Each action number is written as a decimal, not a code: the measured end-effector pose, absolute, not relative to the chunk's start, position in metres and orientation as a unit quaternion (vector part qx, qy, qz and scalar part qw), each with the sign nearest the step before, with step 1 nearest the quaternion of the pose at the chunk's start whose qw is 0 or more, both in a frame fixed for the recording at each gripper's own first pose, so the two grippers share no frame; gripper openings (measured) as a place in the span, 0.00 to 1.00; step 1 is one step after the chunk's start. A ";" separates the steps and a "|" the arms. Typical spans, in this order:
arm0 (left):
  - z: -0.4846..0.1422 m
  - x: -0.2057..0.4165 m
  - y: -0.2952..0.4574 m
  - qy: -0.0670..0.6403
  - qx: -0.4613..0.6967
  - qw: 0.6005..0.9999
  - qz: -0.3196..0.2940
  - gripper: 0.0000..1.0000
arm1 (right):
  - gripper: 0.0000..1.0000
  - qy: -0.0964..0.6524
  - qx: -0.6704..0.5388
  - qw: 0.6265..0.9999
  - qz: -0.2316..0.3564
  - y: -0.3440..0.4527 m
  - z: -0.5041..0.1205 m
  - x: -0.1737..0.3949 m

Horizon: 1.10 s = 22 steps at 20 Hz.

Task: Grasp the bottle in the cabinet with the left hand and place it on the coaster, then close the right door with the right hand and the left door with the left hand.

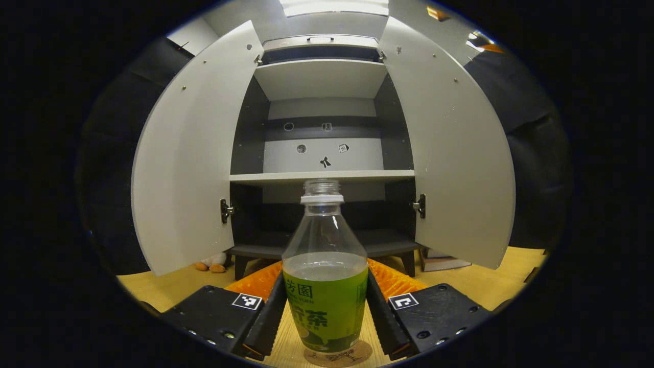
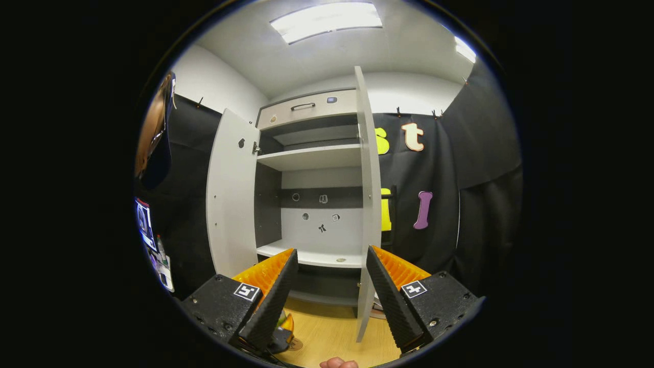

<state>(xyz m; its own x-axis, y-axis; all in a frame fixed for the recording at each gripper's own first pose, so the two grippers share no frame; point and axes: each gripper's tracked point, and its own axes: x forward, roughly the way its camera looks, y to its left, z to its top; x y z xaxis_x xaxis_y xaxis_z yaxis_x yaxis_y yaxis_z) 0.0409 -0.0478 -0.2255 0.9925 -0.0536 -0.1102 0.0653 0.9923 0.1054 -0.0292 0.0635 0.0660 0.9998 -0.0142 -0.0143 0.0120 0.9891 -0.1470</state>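
Two pale grey doors stand wide open on the tall grey cabinet (image 1: 322,128) before us: the left door (image 1: 189,158) and the right door (image 1: 454,153) swing out to either side in the left gripper view. Inside we see bare light shelves against a dark back panel with a few small stickers, and a drawer with a handle along the top.

The clear plastic bottle (image 1: 325,271) stands upright, uncapped, holding green liquid to roughly half its height, with a green label around its lower part. Its base sits on the round brown cork coaster (image 1: 338,355) on the light wooden tabletop (image 1: 511,281). The bottle lies between the fingers of the left gripper (image 1: 325,319); the jaws are spread with a finger close along each flank, and we cannot tell whether they press on it.

In the right gripper view, the right gripper (image 2: 327,301) hangs with its jaws apart and nothing between them, facing the cabinet, the right door edge-on just ahead. A fingertip (image 2: 337,363) peeks in at the bottom edge.
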 end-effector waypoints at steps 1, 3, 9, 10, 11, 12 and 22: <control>-0.232 0.041 -0.049 0.059 0.059 0.996 -0.030 0.75 | 0.83 0.010 -0.066 0.998 -0.007 0.064 0.063 -0.029; -0.237 0.040 -0.051 0.058 0.061 0.996 -0.031 0.75 | 0.83 0.016 -0.049 0.999 -0.009 0.063 0.060 -0.029; -0.252 0.039 -0.056 0.060 0.038 0.996 -0.046 0.75 | 0.83 0.031 -0.047 0.998 -0.027 0.051 0.052 -0.026; -0.253 0.039 -0.056 0.059 0.036 0.997 -0.045 0.75 | 0.83 0.034 -0.046 0.998 -0.029 0.049 0.051 -0.025; -0.255 0.039 -0.056 0.060 0.036 0.997 -0.044 0.75 | 0.83 0.036 -0.046 0.998 -0.031 0.048 0.051 -0.024; -0.260 0.039 -0.056 0.066 0.035 0.996 -0.046 0.75 | 0.83 0.039 -0.047 0.998 -0.032 0.046 0.050 -0.023; -0.270 0.033 -0.064 0.085 0.016 0.994 -0.064 0.78 | 0.83 0.051 -0.045 0.997 -0.025 0.048 0.043 -0.009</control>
